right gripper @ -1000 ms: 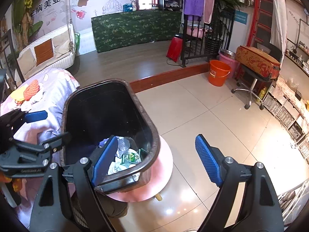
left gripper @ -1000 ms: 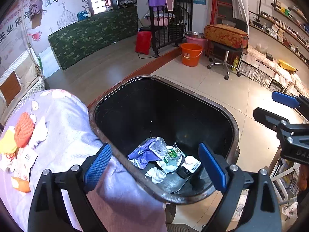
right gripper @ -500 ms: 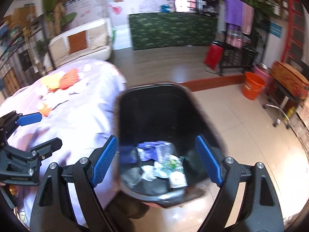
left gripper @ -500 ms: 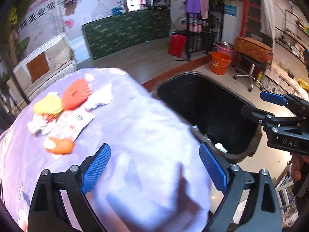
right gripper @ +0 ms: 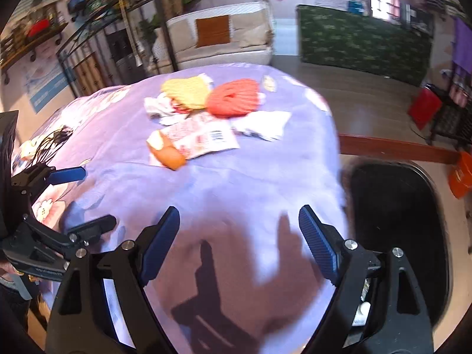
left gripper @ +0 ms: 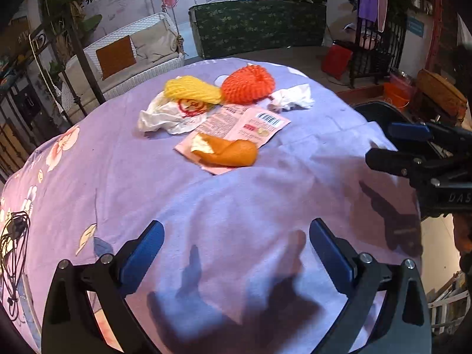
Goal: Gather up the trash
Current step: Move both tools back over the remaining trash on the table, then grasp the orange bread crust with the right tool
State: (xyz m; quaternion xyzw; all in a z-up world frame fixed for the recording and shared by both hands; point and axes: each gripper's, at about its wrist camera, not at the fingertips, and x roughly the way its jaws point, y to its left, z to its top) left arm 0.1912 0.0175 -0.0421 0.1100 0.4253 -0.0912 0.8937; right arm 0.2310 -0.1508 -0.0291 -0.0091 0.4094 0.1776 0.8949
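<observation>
Lilac cloth with a flower print covers the table (left gripper: 124, 183), and the trash lies in a cluster on its far side. From the left in the left wrist view: a crumpled white plastic bag (left gripper: 163, 116), a yellow foam fruit net (left gripper: 191, 90) resting on it, a pink printed packet (left gripper: 236, 125) with a piece of orange peel (left gripper: 227, 152) on top of it, an orange foam fruit net (left gripper: 247, 84) touching the yellow one, and a white tissue wad (left gripper: 293, 97). The left gripper (left gripper: 236, 253) hovers over bare cloth; its fingers have just been opening and stand spread wide, nothing between them. The right gripper (right gripper: 239, 242) is likewise spread and empty. The black trash bin (right gripper: 395, 215) stands at the table's right edge.
</observation>
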